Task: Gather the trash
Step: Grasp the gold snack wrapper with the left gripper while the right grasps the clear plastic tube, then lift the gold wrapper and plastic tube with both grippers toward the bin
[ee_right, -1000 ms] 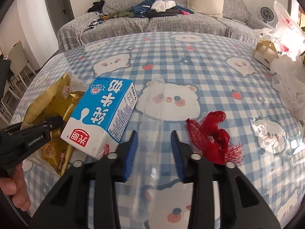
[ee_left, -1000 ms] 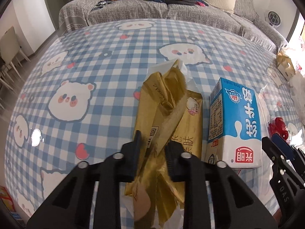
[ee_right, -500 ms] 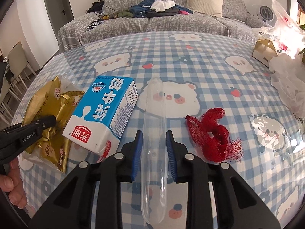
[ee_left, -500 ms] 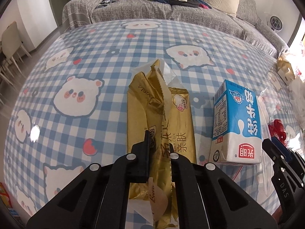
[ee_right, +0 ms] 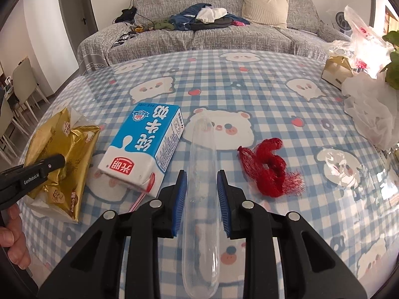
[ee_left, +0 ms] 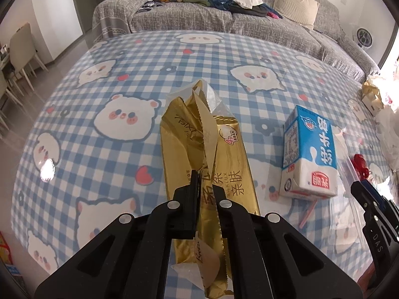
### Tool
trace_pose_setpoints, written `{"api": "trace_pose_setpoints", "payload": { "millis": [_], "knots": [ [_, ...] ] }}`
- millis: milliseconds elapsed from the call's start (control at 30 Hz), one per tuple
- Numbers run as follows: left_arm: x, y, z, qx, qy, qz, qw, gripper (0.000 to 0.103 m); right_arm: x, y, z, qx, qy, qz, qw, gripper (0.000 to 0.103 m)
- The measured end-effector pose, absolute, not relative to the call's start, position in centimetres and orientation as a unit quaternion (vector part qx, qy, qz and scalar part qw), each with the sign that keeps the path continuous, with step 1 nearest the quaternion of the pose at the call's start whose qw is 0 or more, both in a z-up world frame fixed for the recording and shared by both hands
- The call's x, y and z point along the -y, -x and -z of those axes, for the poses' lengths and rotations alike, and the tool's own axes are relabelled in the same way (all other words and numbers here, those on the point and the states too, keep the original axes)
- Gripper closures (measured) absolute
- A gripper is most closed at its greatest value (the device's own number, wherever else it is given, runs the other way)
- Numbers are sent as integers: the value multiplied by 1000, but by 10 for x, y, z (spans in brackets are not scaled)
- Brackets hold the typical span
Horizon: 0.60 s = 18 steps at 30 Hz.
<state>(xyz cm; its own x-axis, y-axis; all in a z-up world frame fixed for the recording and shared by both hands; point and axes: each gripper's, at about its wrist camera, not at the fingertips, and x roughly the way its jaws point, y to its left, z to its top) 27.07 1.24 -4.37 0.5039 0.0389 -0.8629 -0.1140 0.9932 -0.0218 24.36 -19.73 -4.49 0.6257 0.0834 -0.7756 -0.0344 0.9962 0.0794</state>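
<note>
My left gripper (ee_left: 206, 184) is shut on the torn gold wrapper (ee_left: 197, 134), which lies long on the checked tablecloth; it also shows in the right wrist view (ee_right: 62, 149). A blue and white milk carton (ee_left: 311, 154) lies on its side to the right of it, and shows in the right wrist view (ee_right: 147, 147) too. My right gripper (ee_right: 202, 189) is shut on a clear plastic tube (ee_right: 202, 174) that lies lengthwise between its blue pads. A red net scrap (ee_right: 266, 169) lies right of the tube.
A white plastic bag (ee_right: 371, 114) and a small cardboard box (ee_right: 336, 72) sit at the table's far right edge. A crumpled clear film (ee_right: 334, 167) lies near the red net. A grey sofa (ee_right: 212, 32) stands behind the table, chairs (ee_left: 22, 54) to the left.
My left gripper closed on the gold wrapper and the wrapper lifted and straightened. My right gripper narrowed from open onto the clear tube.
</note>
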Motion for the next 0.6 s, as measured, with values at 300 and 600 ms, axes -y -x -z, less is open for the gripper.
{"api": "trace_pose_setpoints", "payload": {
  "millis": [300,600],
  "knots": [
    [-8,-238,30,-487,36,-39,872,102,197,-213,33,-424,-29,-36,905,79],
    [-3,-198,20,-479,36,-27,876,102,196,-180,22,-416,-30,-39,908,79]
  ]
}}
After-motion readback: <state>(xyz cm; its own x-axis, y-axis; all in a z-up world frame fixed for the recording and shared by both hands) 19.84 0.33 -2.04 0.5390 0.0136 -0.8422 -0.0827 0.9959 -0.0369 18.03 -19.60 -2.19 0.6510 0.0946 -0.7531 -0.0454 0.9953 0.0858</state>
